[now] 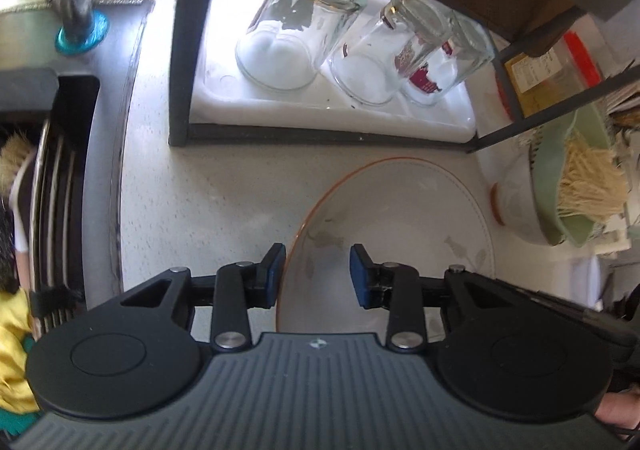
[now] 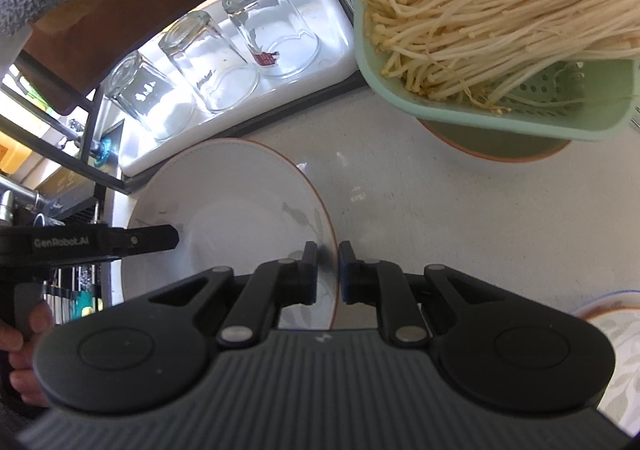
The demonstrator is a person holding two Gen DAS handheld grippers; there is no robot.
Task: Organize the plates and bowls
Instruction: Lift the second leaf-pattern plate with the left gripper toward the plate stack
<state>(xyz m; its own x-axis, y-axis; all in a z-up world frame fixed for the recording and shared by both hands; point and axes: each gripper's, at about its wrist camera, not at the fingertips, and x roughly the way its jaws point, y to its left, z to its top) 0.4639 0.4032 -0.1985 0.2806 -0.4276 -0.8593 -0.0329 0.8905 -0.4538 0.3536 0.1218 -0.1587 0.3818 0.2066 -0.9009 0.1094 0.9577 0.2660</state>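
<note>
Right wrist view: right gripper (image 2: 328,274) jaws narrowed onto the rim of the plate (image 2: 224,202) lying on the table (image 2: 440,210). Left gripper (image 1: 318,276) jaws stand wide, straddling the plate's opposite rim.

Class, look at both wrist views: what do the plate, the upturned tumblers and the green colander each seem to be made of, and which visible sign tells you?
Plate: probably glazed ceramic; opaque white, soft sheen, thin orange rim line, grey leaf print.
Tumblers: clear glass; the white tray shows through them, with bright edge highlights.
Colander: likely matte moulded plastic; even pale green, regular drain holes.
</note>
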